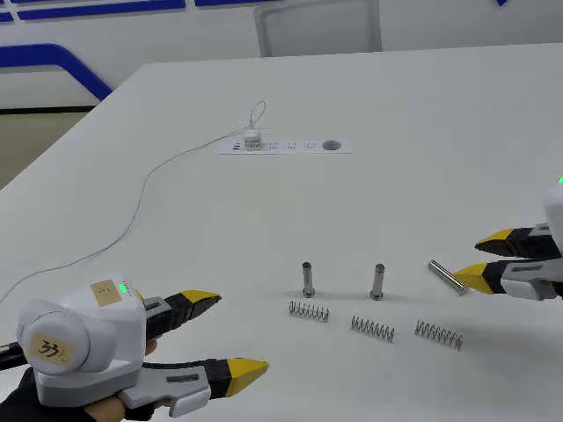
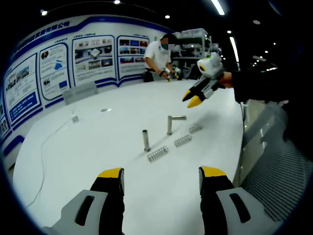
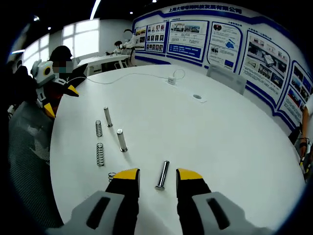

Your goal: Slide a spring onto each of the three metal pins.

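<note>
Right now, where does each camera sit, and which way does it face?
Head view: on the person's head, looking down at the table; left gripper, right gripper, a gloved hand show.
Left gripper view: on the left gripper, looking along its open jaws at pins and springs.
Right gripper view: on the right gripper, its open jaws flanking the lying pin.
Shared: each gripper view catches the other gripper.

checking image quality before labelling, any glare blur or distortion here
Head view: even light, sharp, faint shadows beside the standing pins. Left gripper view: fisheye bends the table edge, ceiling lights glare. Right gripper view: same bend, lying pin sharp.
</note>
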Motion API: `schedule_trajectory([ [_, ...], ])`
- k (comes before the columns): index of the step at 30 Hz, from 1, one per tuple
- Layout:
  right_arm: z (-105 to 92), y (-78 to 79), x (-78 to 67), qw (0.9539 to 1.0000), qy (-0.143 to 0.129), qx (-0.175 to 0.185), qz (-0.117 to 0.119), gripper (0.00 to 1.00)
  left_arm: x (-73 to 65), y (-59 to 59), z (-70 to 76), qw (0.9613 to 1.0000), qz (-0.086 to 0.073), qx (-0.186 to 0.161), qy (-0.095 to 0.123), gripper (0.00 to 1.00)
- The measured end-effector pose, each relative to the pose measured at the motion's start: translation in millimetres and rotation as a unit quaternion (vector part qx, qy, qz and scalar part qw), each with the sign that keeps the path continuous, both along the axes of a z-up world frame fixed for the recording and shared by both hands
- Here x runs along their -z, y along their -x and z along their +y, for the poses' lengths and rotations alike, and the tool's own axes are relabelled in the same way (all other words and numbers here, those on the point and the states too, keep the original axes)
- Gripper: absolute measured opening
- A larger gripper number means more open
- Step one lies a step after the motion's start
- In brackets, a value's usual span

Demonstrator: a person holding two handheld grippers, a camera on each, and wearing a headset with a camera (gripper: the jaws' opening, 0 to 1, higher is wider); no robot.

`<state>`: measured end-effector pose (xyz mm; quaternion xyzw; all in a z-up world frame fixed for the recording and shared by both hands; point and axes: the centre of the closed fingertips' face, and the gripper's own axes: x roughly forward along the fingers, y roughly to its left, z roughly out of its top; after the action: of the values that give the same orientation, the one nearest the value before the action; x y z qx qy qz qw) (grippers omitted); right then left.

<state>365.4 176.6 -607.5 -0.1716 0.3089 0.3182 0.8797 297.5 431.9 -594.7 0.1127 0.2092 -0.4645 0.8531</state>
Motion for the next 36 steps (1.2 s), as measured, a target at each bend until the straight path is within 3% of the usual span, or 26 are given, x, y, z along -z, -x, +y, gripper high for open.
schedule_trajectory([
  [25,7.8,-36.9,39.4,0.9956,0.038,0.032,0.08,0.16,2.4,-0.6,0.8,1.0,0.0,0.002,-0.004,0.62],
  [36,7.1,-41.4,54.8,0.991,0.042,0.055,0.114,0.14,2.9,-0.2,0.7,1.0,0.002,0.003,-0.003,0.61],
])
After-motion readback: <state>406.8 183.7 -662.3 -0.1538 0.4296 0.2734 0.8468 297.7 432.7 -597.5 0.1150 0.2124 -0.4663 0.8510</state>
